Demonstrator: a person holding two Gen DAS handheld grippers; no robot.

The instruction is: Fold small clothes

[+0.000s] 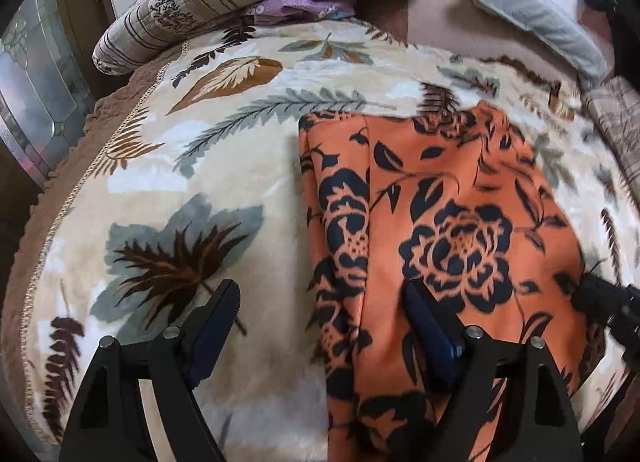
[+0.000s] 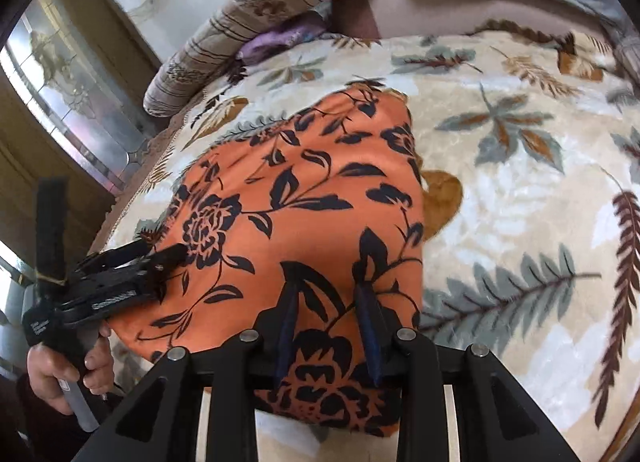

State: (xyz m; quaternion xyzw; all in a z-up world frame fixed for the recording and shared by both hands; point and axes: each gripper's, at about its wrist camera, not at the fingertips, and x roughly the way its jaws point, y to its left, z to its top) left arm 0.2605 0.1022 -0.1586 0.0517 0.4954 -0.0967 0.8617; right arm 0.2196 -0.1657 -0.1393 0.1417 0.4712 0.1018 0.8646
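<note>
Left wrist view: the left tool [image 1: 320, 314] stands wide and released, one finger over the leaf-print blanket [image 1: 224, 181], the other over one orange floral garment [image 1: 432, 197] lying centre-right. The right tool [image 1: 608, 310] shows at the right edge.

Right wrist view: the right tool [image 2: 330, 302] is partly spread above the garment's [image 2: 304, 197] lower edge, gripping nothing. One hand [image 2: 60, 374] holds the left tool [image 2: 160, 258], lower left.

left wrist: steep, close | right wrist: same | shared: orange garment [image 1: 460, 197]
</note>
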